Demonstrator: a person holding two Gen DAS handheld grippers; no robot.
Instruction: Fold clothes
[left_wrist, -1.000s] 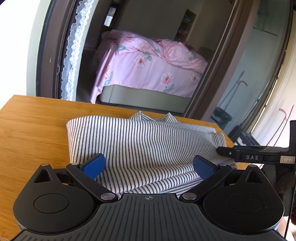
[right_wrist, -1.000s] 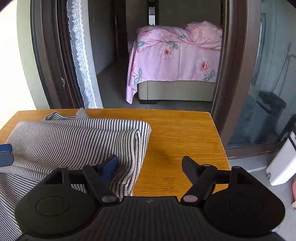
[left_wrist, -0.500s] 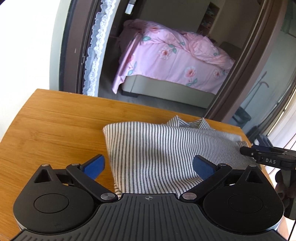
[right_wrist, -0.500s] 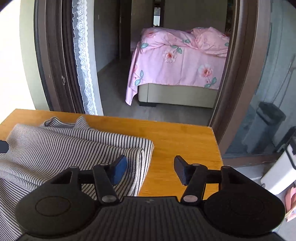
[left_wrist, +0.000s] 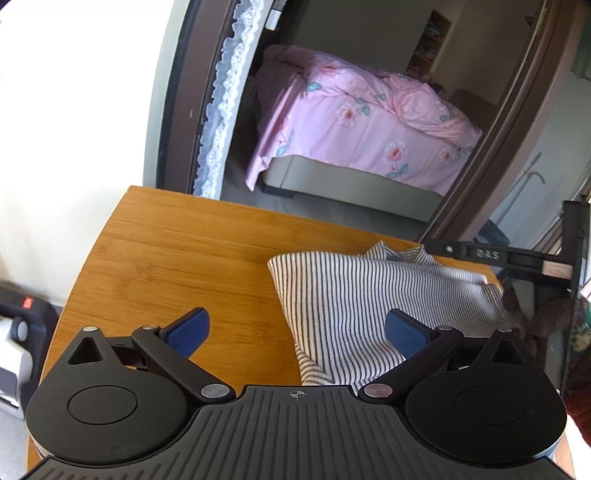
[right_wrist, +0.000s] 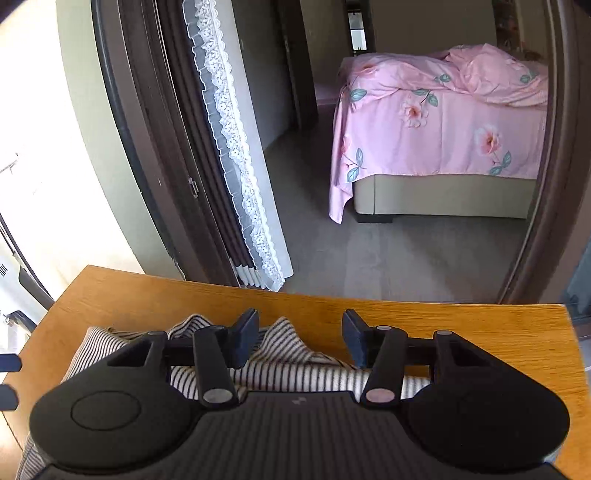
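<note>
1. Background: a doorway fills the upper half of both views, with a bed (left_wrist: 369, 147) under pink floral bedding in the room beyond and a lace curtain (right_wrist: 236, 147) hanging on the left of the frame.
2. Surface: a wooden table (left_wrist: 166, 258) takes the lower half of both views; its left portion lies bare in the left wrist view.
3. Task item: a striped garment (left_wrist: 351, 306) lies on the table at right of centre in the left wrist view, in a compact layered bundle with the collar at its far edge. Judgement: folding is well advanced; squaring the loose near edge, and possibly one more fold, looks to be left.
4. Left gripper (left_wrist: 295, 332): jaws spread wide, holding nothing; the right finger sits over the cloth, the left over bare wood.
5. Right gripper (right_wrist: 300, 338): jaws apart, nothing clamped; it sits over the collar end.
6. View differences: only the left wrist view shows the bundle's outline and the right gripper's side at the right edge. Only the right wrist view shows the collar points close up and the table's far right corner.
</note>
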